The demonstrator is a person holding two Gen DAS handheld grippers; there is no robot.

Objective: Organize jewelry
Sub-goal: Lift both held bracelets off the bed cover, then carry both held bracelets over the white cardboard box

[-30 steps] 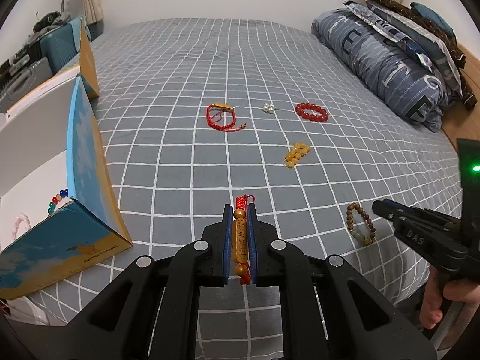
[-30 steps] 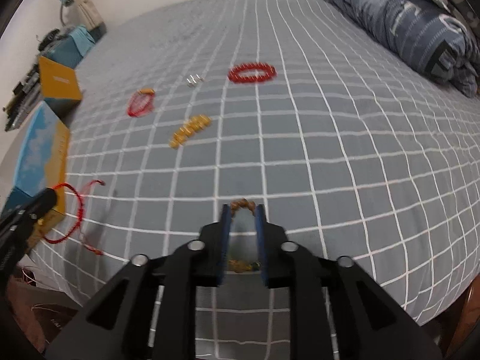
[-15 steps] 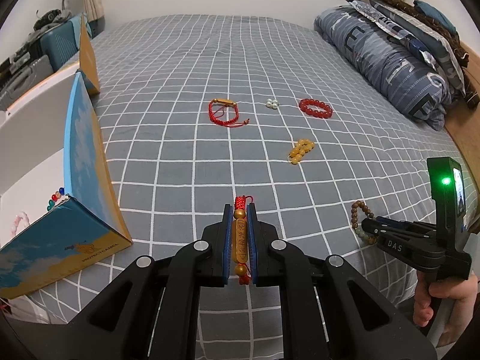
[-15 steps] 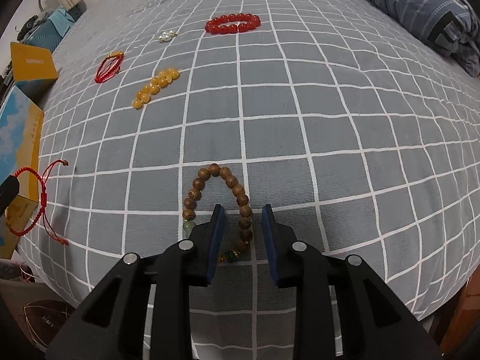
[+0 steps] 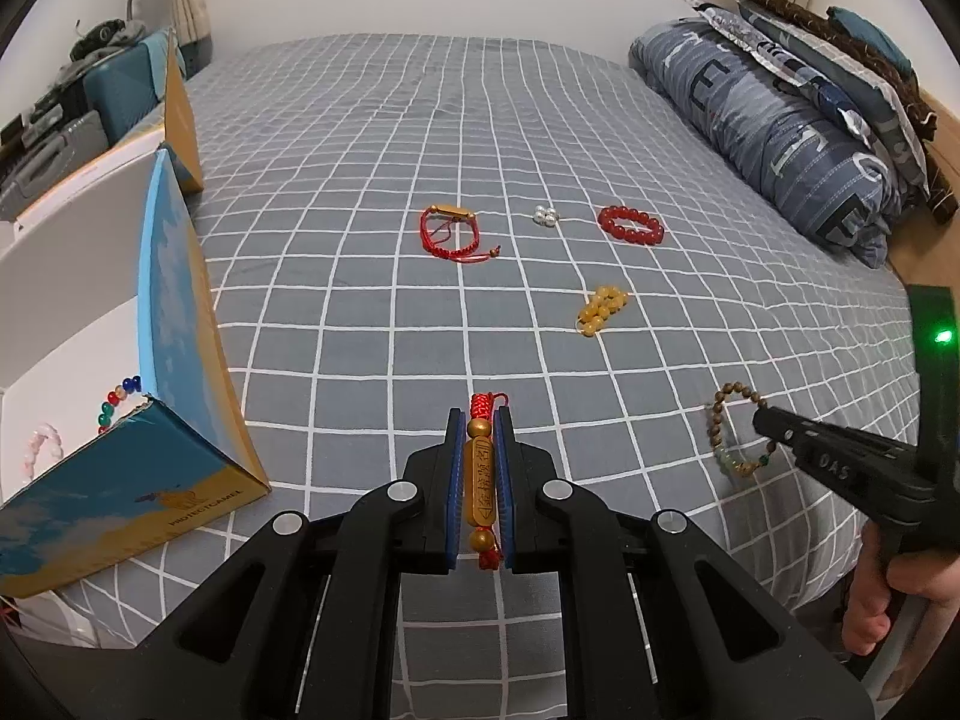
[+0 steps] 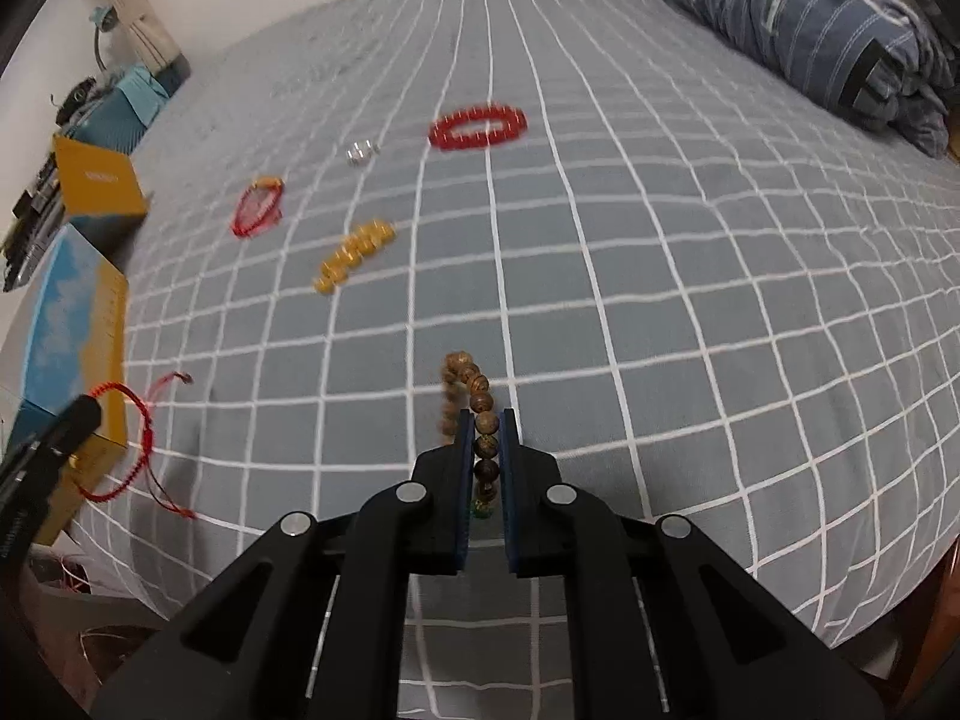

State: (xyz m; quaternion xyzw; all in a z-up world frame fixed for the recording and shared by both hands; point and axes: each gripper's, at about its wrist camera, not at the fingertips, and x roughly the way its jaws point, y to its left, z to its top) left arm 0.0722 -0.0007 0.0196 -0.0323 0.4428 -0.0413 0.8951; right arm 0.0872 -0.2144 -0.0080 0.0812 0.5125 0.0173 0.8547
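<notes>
Both claws are clamped: the left gripper (image 5: 479,483) pinches a red cord bracelet with a gold engraved tube bead (image 5: 482,483), and the right gripper (image 6: 485,474) has just closed on a brown wooden bead bracelet (image 6: 477,408) near the grey checked bedspread's (image 6: 660,300) edge. Only the left view shows a white open box (image 5: 72,324) holding a multicoloured bead bracelet (image 5: 117,399). Only the right view shows the red cord's loop (image 6: 129,438) dangling.

The left black plastic two-finger gripper (image 5: 479,480) has blue pads lining its fingers (image 5: 453,480) and round silver screws along angular, cut-out arms. The matching right black gripper (image 6: 486,474) carries pale embossed lettering and, at three o'clock, a green light.
</notes>
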